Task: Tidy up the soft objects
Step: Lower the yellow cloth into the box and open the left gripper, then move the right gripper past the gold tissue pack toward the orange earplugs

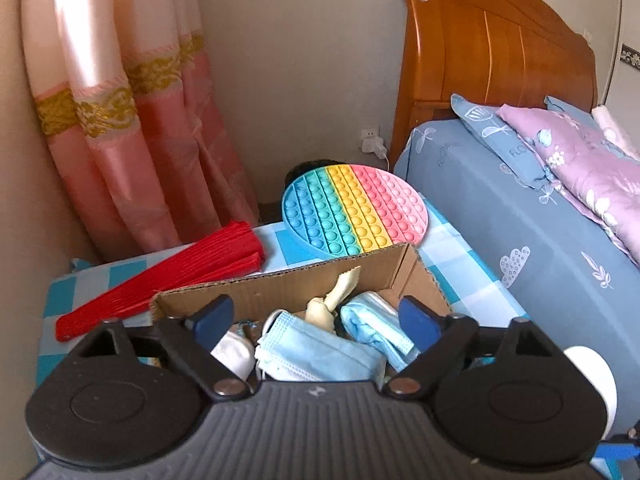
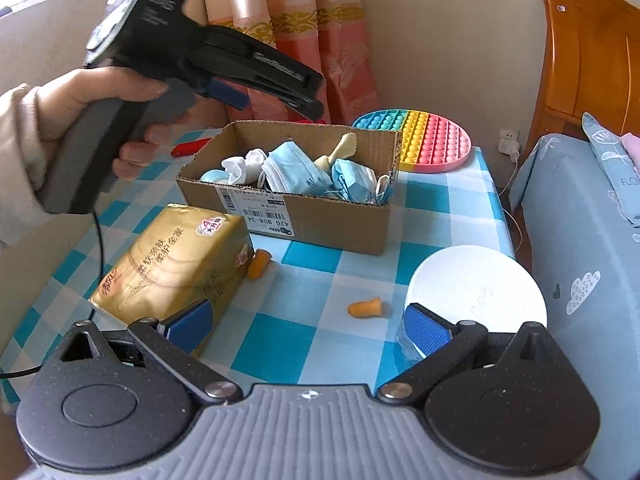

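A cardboard box (image 2: 320, 216) stands on the checked table and holds blue face masks (image 2: 294, 168), white socks (image 2: 244, 166) and a beige cloth piece (image 2: 338, 152). My left gripper (image 1: 316, 316) is open and empty, hovering just above the box (image 1: 280, 284); it also shows in the right wrist view (image 2: 312, 100). My right gripper (image 2: 308, 330) is open and empty, low over the table's front. Two orange foam earplugs (image 2: 365, 306) (image 2: 258, 263) lie on the cloth ahead of it. A gold tissue pack (image 2: 176, 264) lies by its left finger.
A round rainbow pop-it mat (image 2: 420, 140) lies behind the box. A folded red fan (image 1: 168, 276) lies left of the box. A white round lid (image 2: 476, 284) sits by my right finger. A bed (image 2: 580, 260) with blue sheet borders the table's right; curtains (image 1: 120, 120) hang behind.
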`<control>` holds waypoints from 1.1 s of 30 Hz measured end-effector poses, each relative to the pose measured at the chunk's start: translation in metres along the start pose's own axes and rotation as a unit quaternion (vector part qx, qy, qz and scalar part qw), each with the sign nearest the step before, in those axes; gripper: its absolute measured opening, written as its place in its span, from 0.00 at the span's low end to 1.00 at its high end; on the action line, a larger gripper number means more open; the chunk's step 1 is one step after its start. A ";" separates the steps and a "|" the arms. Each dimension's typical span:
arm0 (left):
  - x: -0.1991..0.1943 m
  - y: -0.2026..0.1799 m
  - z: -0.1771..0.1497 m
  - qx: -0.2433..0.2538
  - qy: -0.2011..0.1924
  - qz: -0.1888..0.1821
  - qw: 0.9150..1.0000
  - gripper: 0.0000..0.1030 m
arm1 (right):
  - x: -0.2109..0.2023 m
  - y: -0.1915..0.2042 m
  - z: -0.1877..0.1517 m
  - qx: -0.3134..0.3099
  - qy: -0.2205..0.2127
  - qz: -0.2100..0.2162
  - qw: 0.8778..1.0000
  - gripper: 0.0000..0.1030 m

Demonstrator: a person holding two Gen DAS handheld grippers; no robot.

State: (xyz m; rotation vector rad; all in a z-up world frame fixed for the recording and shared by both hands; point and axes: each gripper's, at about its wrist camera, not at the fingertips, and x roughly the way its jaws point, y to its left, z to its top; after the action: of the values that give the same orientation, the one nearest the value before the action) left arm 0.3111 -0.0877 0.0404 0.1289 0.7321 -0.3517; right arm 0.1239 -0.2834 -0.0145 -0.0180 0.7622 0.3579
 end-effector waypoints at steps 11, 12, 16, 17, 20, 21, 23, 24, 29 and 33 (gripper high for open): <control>-0.054 -0.006 -0.025 0.016 -0.011 -0.006 1.000 0.93 | -0.018 0.006 -0.010 -0.030 -0.018 -0.002 0.999 1.00; -0.059 -0.006 -0.028 0.014 -0.013 -0.007 1.000 0.93 | -0.019 0.007 -0.011 -0.037 -0.021 0.004 0.999 1.00; -0.080 -0.008 -0.051 0.011 -0.016 -0.001 1.000 0.95 | -0.020 0.007 -0.012 -0.063 -0.020 0.018 0.998 1.00; -0.085 -0.008 -0.057 0.010 -0.018 0.001 1.000 0.96 | -0.019 0.007 -0.012 -0.067 -0.018 0.022 0.997 1.00; -0.098 -0.007 -0.080 0.000 -0.023 0.022 0.999 0.96 | -0.014 0.008 -0.010 -0.089 -0.019 0.037 0.995 1.00; -0.101 -0.006 -0.087 -0.006 -0.023 0.031 0.999 0.96 | -0.012 0.009 -0.008 -0.096 -0.017 0.038 0.994 1.00; -0.106 -0.005 -0.103 -0.024 -0.020 0.044 0.999 0.96 | -0.005 0.010 -0.004 -0.112 -0.014 0.042 0.993 1.00; -0.107 -0.004 -0.110 -0.033 -0.015 0.048 0.998 0.96 | -0.002 0.011 -0.002 -0.118 -0.008 0.042 0.992 1.00; -0.112 0.000 -0.136 -0.066 0.006 0.054 0.996 0.96 | 0.018 0.018 0.007 -0.165 0.008 0.054 0.985 1.00; -0.115 0.003 -0.145 -0.064 0.007 0.064 0.996 0.96 | 0.033 0.029 0.015 -0.222 0.023 0.052 0.973 0.90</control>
State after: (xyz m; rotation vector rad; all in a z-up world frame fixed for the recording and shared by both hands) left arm 0.1414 -0.0202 0.0110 0.0563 0.7543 -0.1812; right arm 0.1470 -0.2436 -0.0230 -0.4099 0.7176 0.6237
